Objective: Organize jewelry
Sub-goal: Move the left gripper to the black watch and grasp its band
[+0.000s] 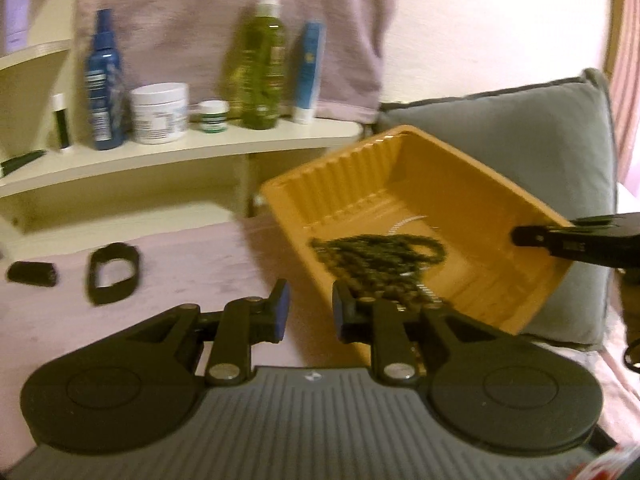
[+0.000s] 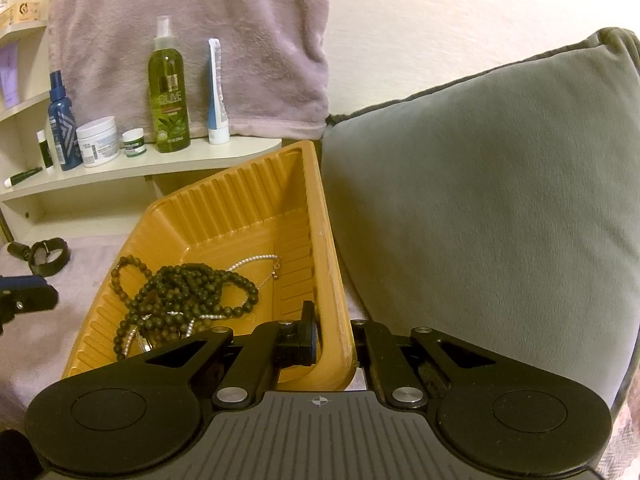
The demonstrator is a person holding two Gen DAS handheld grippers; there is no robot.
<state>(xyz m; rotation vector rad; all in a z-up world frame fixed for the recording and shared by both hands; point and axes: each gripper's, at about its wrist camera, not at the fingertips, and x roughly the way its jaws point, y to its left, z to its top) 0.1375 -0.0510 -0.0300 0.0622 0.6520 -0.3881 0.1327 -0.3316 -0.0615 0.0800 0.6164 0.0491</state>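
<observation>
The left gripper point(image 1: 310, 310) is being held apart, nothing between its fingers; the beads point(image 1: 376, 256) in the yellow tray point(image 1: 360, 184) are being blurred. The right gripper point(image 2: 334, 338) is being kept clamped on the tray's rim, one finger hidden.

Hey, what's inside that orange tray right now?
The orange tray holds a heap of dark bead strands and a thin pearl chain. Whatever lies under the heap or behind the right gripper is hidden.
</observation>
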